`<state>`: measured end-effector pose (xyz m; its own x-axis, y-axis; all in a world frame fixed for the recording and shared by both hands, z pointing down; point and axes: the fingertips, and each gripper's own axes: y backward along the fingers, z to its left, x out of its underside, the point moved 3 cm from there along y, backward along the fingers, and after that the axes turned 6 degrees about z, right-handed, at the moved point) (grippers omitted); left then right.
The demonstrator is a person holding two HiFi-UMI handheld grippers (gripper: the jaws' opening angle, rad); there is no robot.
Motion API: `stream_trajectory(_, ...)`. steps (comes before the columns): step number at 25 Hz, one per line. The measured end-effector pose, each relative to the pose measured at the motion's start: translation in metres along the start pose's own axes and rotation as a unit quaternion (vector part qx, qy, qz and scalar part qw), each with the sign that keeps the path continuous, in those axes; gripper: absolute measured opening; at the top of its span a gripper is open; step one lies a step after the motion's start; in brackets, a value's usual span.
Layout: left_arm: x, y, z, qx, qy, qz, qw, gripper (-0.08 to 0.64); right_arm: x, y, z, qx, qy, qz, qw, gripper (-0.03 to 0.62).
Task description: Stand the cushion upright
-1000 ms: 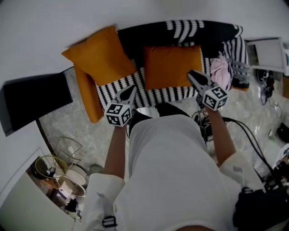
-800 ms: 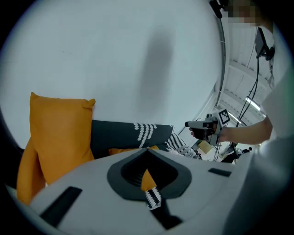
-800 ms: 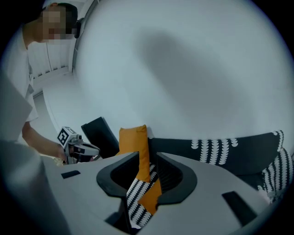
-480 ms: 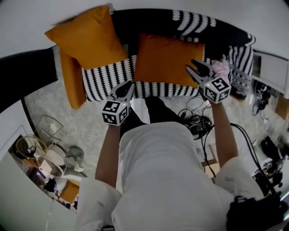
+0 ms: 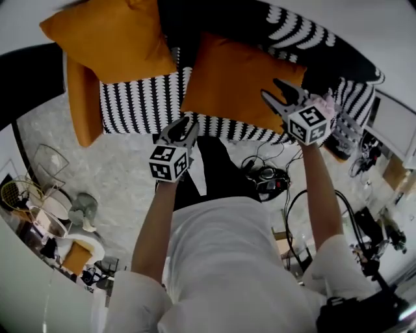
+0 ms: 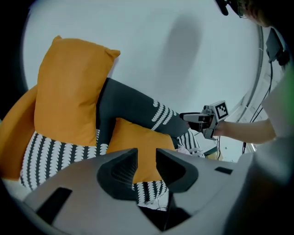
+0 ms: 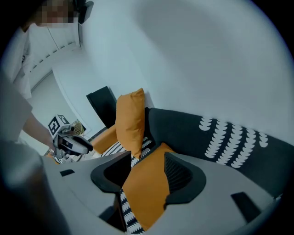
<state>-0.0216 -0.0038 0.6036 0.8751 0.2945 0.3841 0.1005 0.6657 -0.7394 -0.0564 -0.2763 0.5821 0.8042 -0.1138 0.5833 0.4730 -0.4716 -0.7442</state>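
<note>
An orange cushion (image 5: 237, 75) lies flat on the black-and-white striped sofa seat (image 5: 140, 104); it also shows as the cushion (image 6: 138, 147) and the cushion (image 7: 147, 188) beyond each gripper's jaws. My left gripper (image 5: 187, 122) hovers at the seat's front edge, near the cushion's front left corner. My right gripper (image 5: 273, 91) is over the cushion's right edge. Both pairs of jaws have just been opening and hold nothing. A second orange cushion (image 5: 107, 36) leans upright at the sofa's left end.
The dark backrest (image 5: 214, 19) runs behind the cushions. An orange armrest (image 5: 81, 107) closes the left end. A pink cloth (image 5: 330, 107) lies at the sofa's right end. Cables (image 5: 263, 175) lie on the floor by the person's legs, and a wire basket (image 5: 42, 166) stands at left.
Both grippers have dropped toward the sofa and their jaws have opened from nearly shut. The sofa and cushions sit closer and larger in view.
</note>
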Motion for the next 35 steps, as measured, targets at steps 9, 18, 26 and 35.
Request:
stream_trajectory(9, 0.039, -0.074, 0.02, -0.04, 0.124, -0.012, 0.9914, 0.146, 0.02, -0.074, -0.048, -0.021, 0.081, 0.08, 0.993, 0.266)
stream_trajectory(18, 0.1, -0.152, 0.044, -0.048, 0.312, 0.006, 0.9489, 0.266, 0.057, -0.147, -0.088, -0.055, 0.138, 0.18, 0.972, 0.287)
stream_trajectory(26, 0.138, -0.212, 0.062, -0.053, 0.466, -0.005, 0.8834, 0.382, 0.078, -0.203, -0.116, -0.067, 0.176, 0.248, 0.95, 0.323)
stream_trajectory(35, 0.139, -0.248, 0.089, -0.011, 0.535, -0.046, 0.8433, 0.309, 0.101, -0.245, -0.131, -0.064, 0.204, 0.332, 0.919, 0.367)
